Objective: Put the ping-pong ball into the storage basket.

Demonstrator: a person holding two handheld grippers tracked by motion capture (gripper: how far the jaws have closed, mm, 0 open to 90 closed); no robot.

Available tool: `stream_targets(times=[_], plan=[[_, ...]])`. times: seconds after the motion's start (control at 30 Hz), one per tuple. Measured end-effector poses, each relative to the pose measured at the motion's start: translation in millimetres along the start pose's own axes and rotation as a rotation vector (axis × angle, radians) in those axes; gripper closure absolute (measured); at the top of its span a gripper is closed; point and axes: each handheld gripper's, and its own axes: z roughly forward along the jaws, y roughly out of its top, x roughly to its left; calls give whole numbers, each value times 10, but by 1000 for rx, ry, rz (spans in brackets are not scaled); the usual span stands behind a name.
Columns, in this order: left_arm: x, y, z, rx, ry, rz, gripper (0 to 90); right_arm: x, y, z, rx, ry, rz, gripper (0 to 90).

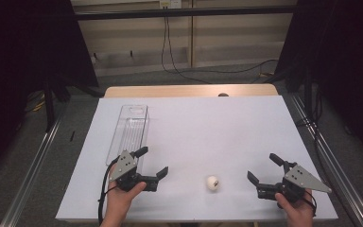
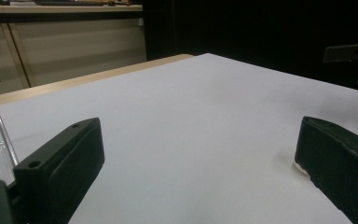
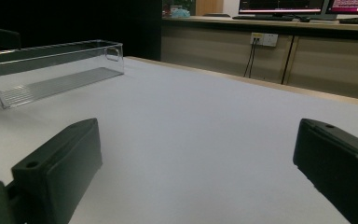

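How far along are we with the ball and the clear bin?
Nothing looks done yet: the small white ball lies on the white table cover, apart from the clear bin, which looks empty. Nothing is in hand: the left gripper and right gripper are both open, flanking the ball. Probably left: grasping the ball and placing it in the bin.

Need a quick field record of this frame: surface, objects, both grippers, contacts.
surface: white table top, wooden edge at the far side
ball: small white ball, near the front edge, between the two grippers, touching neither
container: clear plastic bin, long, empty, on the left half, lying front to back
left gripper: jaws wide open, nothing between them, just in front of the bin's near end
right gripper: jaws wide open, nothing between them, right of the ball
held: nothing
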Motion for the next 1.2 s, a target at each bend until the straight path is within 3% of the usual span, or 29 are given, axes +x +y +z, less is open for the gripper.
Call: stream_targets(times=[0.13,0.2,0.3,0.4,0.43,0.53,0.63,0.67,0.87,0.97,1.2], plan=[[3,7,14,20,-6,32,15,-1,2,-7,-1,-3,1,9],[-18,4,29,12,-5,10,16,-2,3,-9,-2,-1,3,9],[-19,8,45,22,-13,36,16,-1,4,-7,-5,-4,3,10],[-46,3,79,1,-18,13,16,0,5,-7,-5,-5,5,10],[-46,6,74,21,-21,27,16,0,5,-7,-5,-6,4,10],[-69,5,98,8,-18,10,16,0,6,-8,-4,-2,2,10],[-55,13,97,30,-26,44,16,1,6,-9,-3,-3,3,10],[-74,10,114,15,-21,21,16,0,5,-9,-3,-5,5,10],[-80,13,128,35,-32,40,16,1,6,-10,-4,-4,5,10],[-103,8,155,16,-30,16,16,0,6,-10,-5,-3,5,9],[-121,9,184,28,-39,30,16,-2,8,-7,-9,-4,1,10]])
